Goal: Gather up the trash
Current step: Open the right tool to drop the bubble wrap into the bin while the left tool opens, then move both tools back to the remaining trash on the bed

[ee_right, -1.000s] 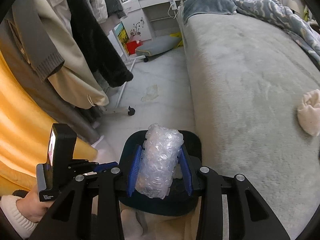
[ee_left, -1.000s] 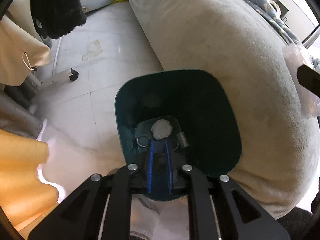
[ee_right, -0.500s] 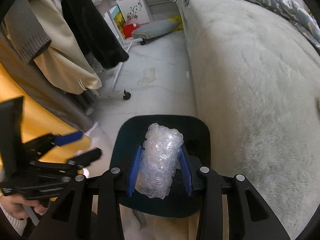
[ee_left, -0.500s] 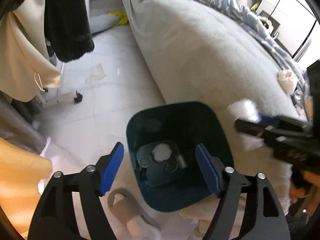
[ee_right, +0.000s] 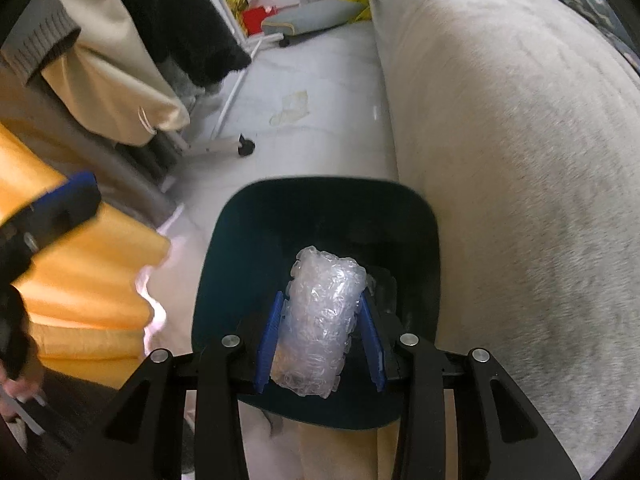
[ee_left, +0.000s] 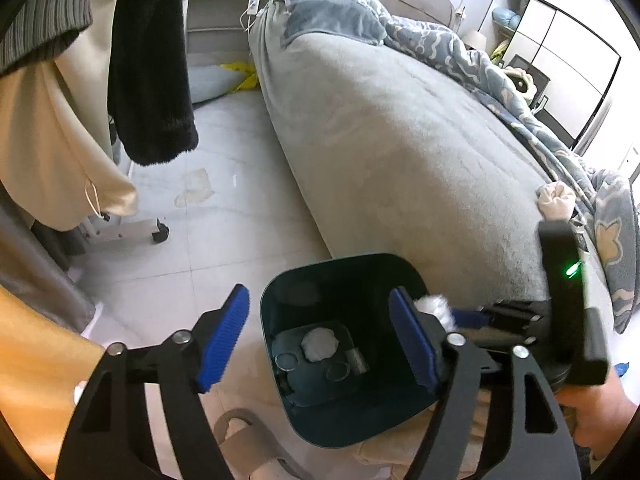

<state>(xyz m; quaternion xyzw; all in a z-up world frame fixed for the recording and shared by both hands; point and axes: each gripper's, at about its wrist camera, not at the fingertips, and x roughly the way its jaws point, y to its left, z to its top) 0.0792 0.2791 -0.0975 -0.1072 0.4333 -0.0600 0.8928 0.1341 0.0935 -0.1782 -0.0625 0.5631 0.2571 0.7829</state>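
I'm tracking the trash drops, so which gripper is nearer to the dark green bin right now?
Right. The right gripper holds the bubble wrap directly over the bin mouth. The left gripper, nothing between its closing jaws, sits higher, straddling the bin's left side.

The tiled floor (ee_left: 224, 248) carried a dark bin (ee_left: 340, 276) hard against the grey bed (ee_left: 400, 152), a stain (ee_left: 194, 192) and a cushion (ee_right: 316, 16); a crumpled blanket (ee_left: 460, 60) lay on the bed.

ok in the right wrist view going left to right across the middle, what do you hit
orange fabric → dark teal bin → roll of bubble wrap clamped in the right gripper over the bin → grey bed
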